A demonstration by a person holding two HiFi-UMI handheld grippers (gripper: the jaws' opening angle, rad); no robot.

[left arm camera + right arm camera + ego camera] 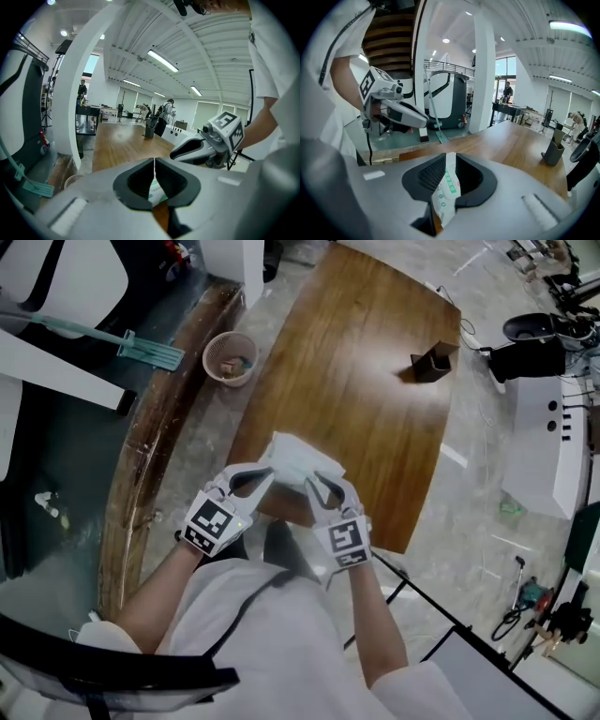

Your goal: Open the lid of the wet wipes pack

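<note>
- I see the pack [302,460] at the near edge of the table [375,409], toward its near left corner, between the two grippers.
- I cannot tell whether the pack rests on the table or is held just above it.
- The left gripper [265,476] meets the pack's left edge. In the left gripper view its jaws are closed tip to tip, and white-and-green film from the pack shows in the gap just behind the tips, pinched there.
- The right gripper [314,486] meets the pack's right edge. In the right gripper view its jaws stand a narrow slit apart, and a fold of the pack's printed film fills that slit and is clamped upright.
- Both grippers point toward each other, tilted downward, from the near side.
- A dark holder [431,362] stands near the table's far right corner, well apart from the pack.
- A round basket [230,358] sits on the floor beyond the table's left edge.
</note>
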